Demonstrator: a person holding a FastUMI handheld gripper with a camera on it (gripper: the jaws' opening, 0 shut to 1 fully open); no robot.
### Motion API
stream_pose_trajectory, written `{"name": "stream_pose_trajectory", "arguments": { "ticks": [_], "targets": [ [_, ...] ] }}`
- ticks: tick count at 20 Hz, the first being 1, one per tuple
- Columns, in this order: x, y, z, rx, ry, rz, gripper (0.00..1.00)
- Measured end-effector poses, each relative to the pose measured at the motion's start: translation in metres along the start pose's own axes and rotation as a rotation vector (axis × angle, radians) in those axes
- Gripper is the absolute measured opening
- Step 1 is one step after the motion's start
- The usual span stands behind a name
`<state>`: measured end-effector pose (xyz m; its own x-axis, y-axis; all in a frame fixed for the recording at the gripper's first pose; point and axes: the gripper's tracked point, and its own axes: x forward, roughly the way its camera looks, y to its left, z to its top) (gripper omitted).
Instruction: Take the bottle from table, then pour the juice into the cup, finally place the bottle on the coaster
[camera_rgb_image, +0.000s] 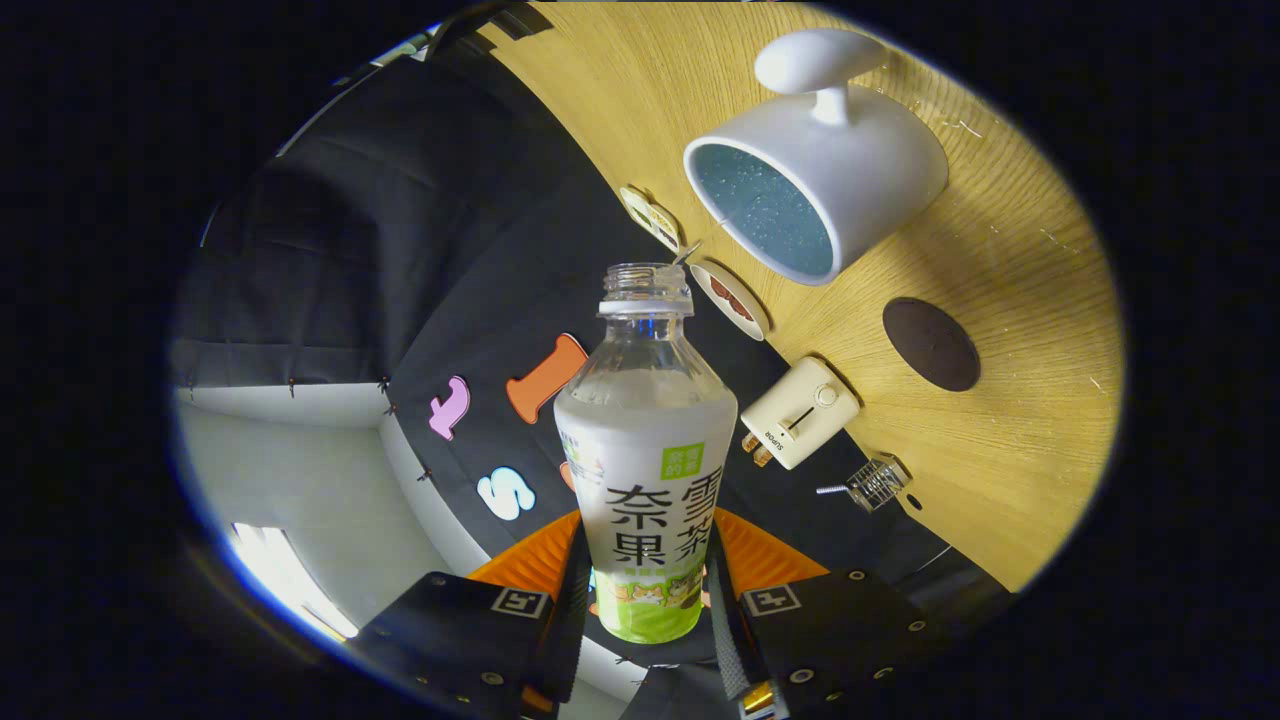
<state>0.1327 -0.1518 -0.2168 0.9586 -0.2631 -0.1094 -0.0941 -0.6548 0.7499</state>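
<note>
The tongs (645, 610) are clamped on the uncapped bottle (647, 450), lifted and tilted toward the cup (815, 165); pouring looks underway, with the coaster (931, 343) placement left.

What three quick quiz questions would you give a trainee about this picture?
1. True or false: the bottle has its cap on.
2. What is the gripper doing? A) hanging open B) clamped on the bottle, one of the jaws on each side C) holding the cup
3. Which round dark thing lies on the table beyond the bottle, between the cup and the small wire basket?

Key: 1. False; its neck is open. 2. B. 3. The coaster, bare, with nothing standing on it.
</note>
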Motion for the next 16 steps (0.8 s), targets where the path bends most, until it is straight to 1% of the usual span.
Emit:
{"name": "stream_pose_trajectory", "arguments": {
  "ticks": [3, 5, 7, 10, 16],
  "targets": [
    [-0.005, -0.008, 0.006, -0.010, -0.009, -0.003, 0.56],
    [-0.005, -0.018, 0.009, -0.057, -0.006, -0.028, 0.56],
    [-0.006, -0.030, 0.013, -0.135, -0.002, -0.057, 0.56],
    [-0.007, -0.049, 0.016, -0.327, 0.008, -0.111, 0.56],
    [-0.012, -0.066, 0.012, -0.814, 0.086, -0.181, 0.56]
  ]
}}
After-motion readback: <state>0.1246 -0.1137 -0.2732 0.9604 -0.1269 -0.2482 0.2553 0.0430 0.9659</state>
